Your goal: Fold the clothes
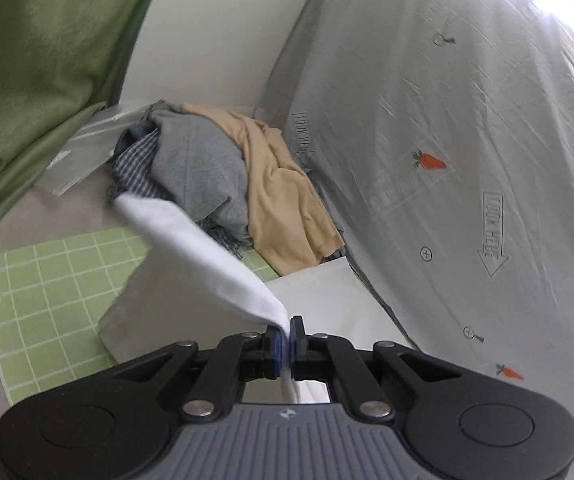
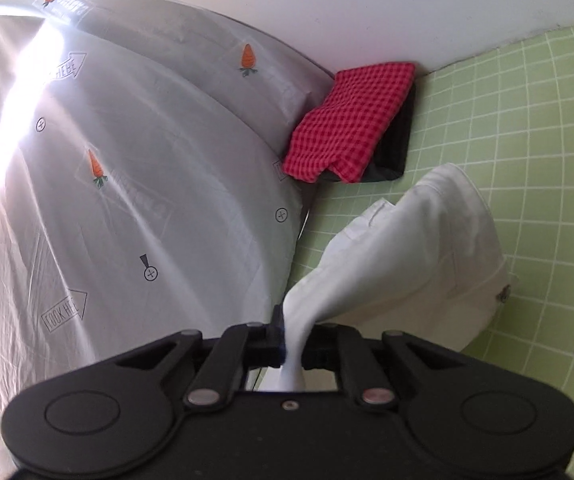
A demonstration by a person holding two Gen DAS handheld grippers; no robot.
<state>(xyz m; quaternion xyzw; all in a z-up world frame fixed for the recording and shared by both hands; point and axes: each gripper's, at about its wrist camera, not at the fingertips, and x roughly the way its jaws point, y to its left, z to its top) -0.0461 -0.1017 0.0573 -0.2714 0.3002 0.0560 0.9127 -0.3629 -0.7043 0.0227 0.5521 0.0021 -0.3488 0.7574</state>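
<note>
The white cotton garment [image 1: 191,240] is lifted off the green sheet with a white grid [image 1: 47,292], stretched between both tongs. The left tongs [image 1: 286,344] are pressed together on one edge of it, the cloth pinched between their blue pads [image 1: 274,346] and running forward and to the left from them. The right tongs [image 2: 291,344] pinch another edge — the white cotton garment [image 2: 419,248] billows ahead and to the right of them, a seam and a small dark button showing on its far side, while its lower part sags toward the green sheet with a white grid [image 2: 527,140].

Ahead of the left tongs lies a heap of unfolded clothes: a grey knit top [image 1: 203,164], a beige soft garment [image 1: 283,196] and a blue checked shirt [image 1: 135,168] under them.

Ahead of the right tongs, a folded red-and-black gingham cloth [image 2: 351,120] rests on a folded black garment [image 2: 397,148], against the white wall [image 2: 327,8].

A grey quilt printed with carrots and arrows [image 1: 467,140] rises to the right of the left tongs and to the left of the right ones.
</note>
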